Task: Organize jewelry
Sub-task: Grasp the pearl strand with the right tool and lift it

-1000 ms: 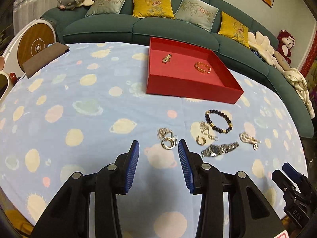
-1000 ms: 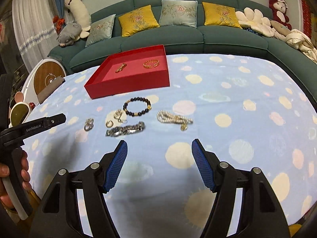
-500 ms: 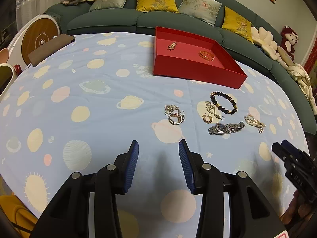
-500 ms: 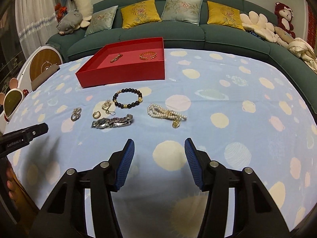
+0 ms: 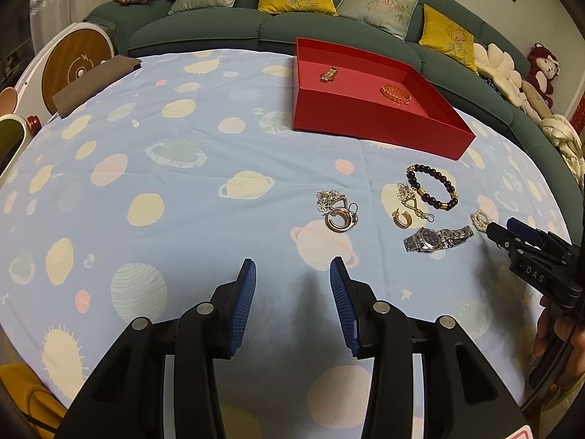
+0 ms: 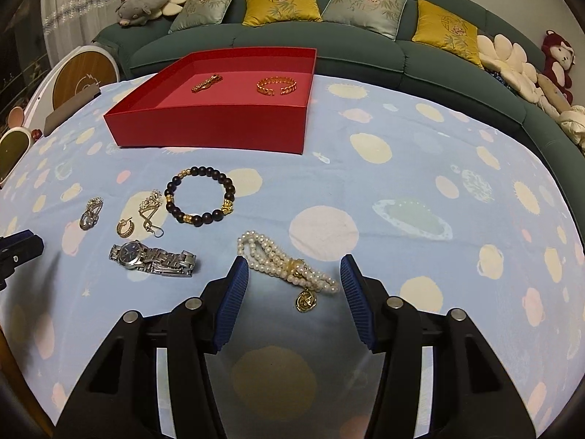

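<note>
So in the right wrist view, going left to right across the tabletop (image 6: 420, 183): a small silver charm piece (image 6: 90, 213), a gold hoop earring (image 6: 125, 227), a silver dangly pendant (image 6: 150, 209), the silver watch (image 6: 153, 258) lower down, the dark bead bracelet (image 6: 200, 194), then the pearl bracelet (image 6: 289, 266) at lower centre. The red tray (image 6: 215, 130) sits in the upper left of the frame with two gold pieces in it already.

Looks like the step in hand is picking up the pearls. The right hand-held gripper (image 6: 294, 285) sits low over the cloth, tilted down, its blue pads on either side of the strand and about half open. Nothing is pinched yet, there's a clear gap on the right side. Next move, I'd guess: drop a touch, squeeze on the thick middle by the gold clasp, lift and carry it to the tray. The dangling gold pendant could swing or snag.

Left hand-held gripper (image 5: 292, 292), in its own view, hovers at bottom centre, also angled down, jaws moderately apart and empty, the silver ring cluster (image 5: 338, 216) just ahead of it.
</note>
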